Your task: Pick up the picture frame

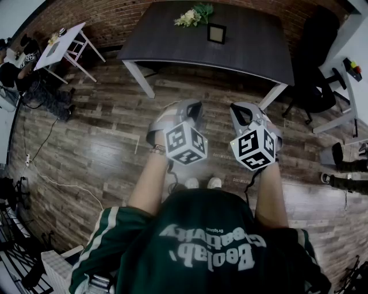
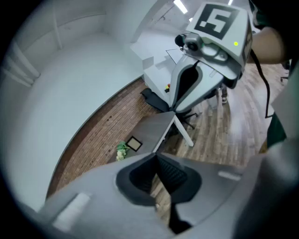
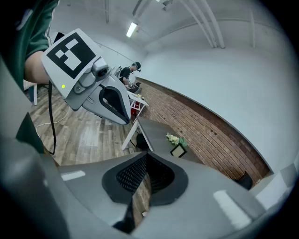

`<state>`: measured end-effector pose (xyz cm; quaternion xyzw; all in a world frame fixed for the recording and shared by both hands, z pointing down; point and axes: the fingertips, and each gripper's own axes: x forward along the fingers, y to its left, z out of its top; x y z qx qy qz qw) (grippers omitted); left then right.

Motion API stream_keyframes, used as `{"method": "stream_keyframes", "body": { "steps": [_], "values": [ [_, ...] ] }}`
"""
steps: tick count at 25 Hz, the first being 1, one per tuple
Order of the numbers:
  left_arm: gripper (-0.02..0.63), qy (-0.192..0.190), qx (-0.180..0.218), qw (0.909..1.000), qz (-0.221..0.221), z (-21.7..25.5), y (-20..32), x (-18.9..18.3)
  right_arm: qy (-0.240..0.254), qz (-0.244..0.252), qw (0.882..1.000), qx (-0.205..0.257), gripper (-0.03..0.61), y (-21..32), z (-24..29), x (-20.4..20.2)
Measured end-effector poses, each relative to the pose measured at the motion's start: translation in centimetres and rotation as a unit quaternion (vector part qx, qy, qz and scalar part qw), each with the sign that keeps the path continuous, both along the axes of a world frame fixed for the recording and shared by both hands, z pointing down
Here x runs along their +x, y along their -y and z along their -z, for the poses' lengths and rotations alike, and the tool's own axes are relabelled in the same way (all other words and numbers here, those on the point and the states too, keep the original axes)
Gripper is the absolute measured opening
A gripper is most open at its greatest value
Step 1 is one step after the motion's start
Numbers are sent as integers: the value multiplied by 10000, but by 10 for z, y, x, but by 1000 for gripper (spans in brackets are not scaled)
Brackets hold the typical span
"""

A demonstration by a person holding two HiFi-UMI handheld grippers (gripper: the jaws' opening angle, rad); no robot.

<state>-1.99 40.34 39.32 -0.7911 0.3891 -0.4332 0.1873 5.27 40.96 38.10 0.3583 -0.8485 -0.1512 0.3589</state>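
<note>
Wood-plank floor, brick wall. Dark table [image 1: 172, 40] at 12 o'clock carries picture frame [image 1: 217, 33], upright beside flowers [image 1: 192, 15] (display pose). Left gripper [image 1: 192, 107] and right gripper [image 1: 239, 109] pressed together, empty, well apart from frame: likely mid-approach.

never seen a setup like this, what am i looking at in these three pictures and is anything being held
There is no robot here: a person holds a two-jaw gripper in each hand. The head view comes from a camera on the person's head looking down at the left gripper and right gripper, each carrying a marker cube. The other two pictures come from cameras riding on each gripper, looking along its jaws. Both pairs of jaws are shut with nothing between them. Ahead, apart from the grippers, is a dark table with a small picture frame beside a bunch of flowers. Nothing is held yet.
</note>
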Motion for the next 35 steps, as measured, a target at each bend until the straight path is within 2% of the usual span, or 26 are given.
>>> {"method": "stream_keyframes", "body": {
  "steps": [35],
  "values": [
    [3, 60, 86, 9999, -57, 4, -5, -10, -62, 51, 9999, 98, 6, -6, 0, -14]
  ]
}}
